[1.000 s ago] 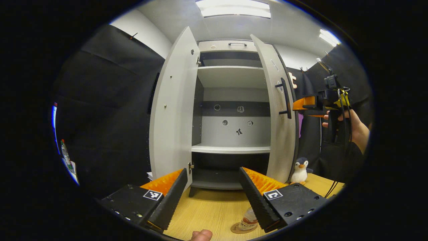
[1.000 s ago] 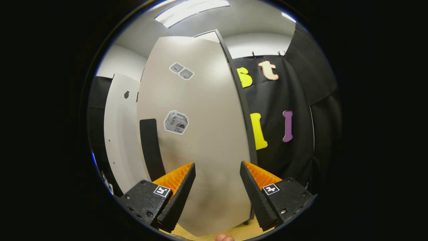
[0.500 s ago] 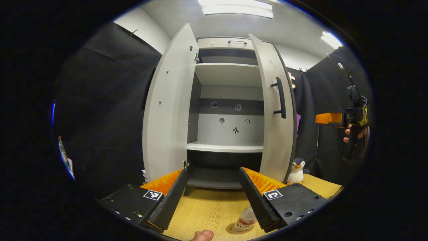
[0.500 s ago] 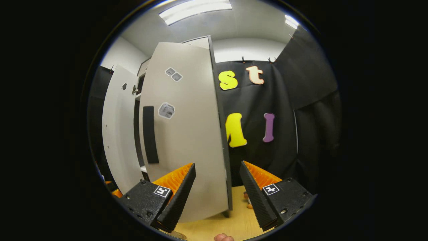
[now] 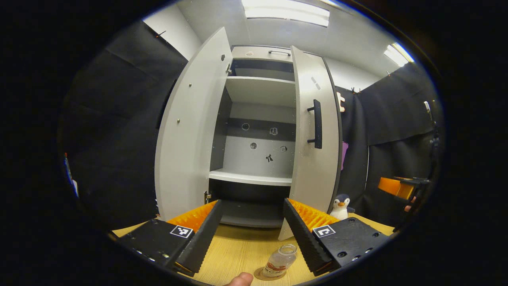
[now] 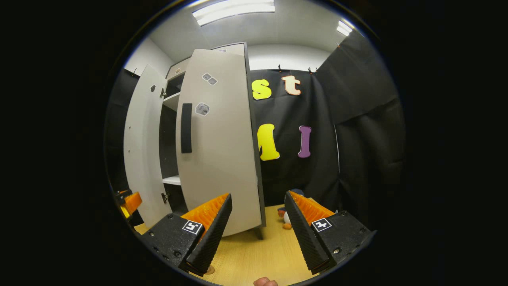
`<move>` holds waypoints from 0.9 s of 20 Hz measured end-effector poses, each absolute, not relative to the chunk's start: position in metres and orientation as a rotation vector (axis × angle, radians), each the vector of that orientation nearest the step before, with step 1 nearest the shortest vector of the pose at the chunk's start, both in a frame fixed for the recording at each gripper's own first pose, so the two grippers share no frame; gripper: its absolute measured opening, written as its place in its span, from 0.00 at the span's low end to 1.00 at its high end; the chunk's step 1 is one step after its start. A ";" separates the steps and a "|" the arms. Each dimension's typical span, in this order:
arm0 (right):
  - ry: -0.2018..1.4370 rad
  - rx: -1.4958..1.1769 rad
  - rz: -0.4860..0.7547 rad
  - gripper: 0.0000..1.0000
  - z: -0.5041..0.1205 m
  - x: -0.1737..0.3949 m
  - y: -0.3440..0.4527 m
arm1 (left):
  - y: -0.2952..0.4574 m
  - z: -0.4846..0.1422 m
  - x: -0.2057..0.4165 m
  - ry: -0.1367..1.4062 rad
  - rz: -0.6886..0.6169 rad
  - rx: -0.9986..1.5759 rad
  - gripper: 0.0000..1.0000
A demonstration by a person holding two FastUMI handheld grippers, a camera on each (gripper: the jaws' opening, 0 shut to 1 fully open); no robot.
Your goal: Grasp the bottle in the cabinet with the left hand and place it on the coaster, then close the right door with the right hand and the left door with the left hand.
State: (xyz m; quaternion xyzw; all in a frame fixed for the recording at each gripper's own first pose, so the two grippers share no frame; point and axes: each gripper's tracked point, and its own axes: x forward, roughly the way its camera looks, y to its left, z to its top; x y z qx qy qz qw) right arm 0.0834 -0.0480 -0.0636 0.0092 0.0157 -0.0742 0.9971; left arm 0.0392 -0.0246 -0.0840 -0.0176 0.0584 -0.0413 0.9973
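Note:
A small clear bottle (image 5: 279,260) stands on a round coaster (image 5: 262,275) on the wooden table, just ahead of my left gripper (image 5: 254,234), which is open and empty. The grey cabinet (image 5: 258,131) stands behind, its shelves bare. Its left door (image 5: 186,131) is wide open. The right door (image 5: 315,143) with a dark handle (image 5: 316,124) hangs partly swung in. In the right gripper view the right door (image 6: 218,147) stands ahead, left of my right gripper (image 6: 257,230), which is open, empty and apart from it. My right gripper (image 5: 401,187) also appears low at the far right in the left gripper view.
A penguin plush (image 5: 340,206) sits on the wooden table (image 5: 238,254) at the foot of the right door. Black cloth walls surround the cabinet on both sides. My left gripper (image 6: 129,201) shows at the lower left in the right gripper view.
The right door has swung further toward shut. My right gripper has drawn back from it and dropped lower. My left gripper has backed away from the bottle slightly.

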 end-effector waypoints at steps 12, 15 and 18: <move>0.077 -0.013 -0.067 0.82 -0.085 0.074 -0.018 | 0.132 0.013 0.029 -0.137 0.183 -0.180 0.95; 0.080 -0.011 -0.049 0.82 -0.085 0.075 -0.009 | 0.205 0.030 0.036 -0.181 0.327 -0.122 0.99; 0.092 -0.002 -0.032 0.82 -0.090 0.076 -0.003 | 0.236 0.034 0.072 -0.138 0.383 -0.120 0.95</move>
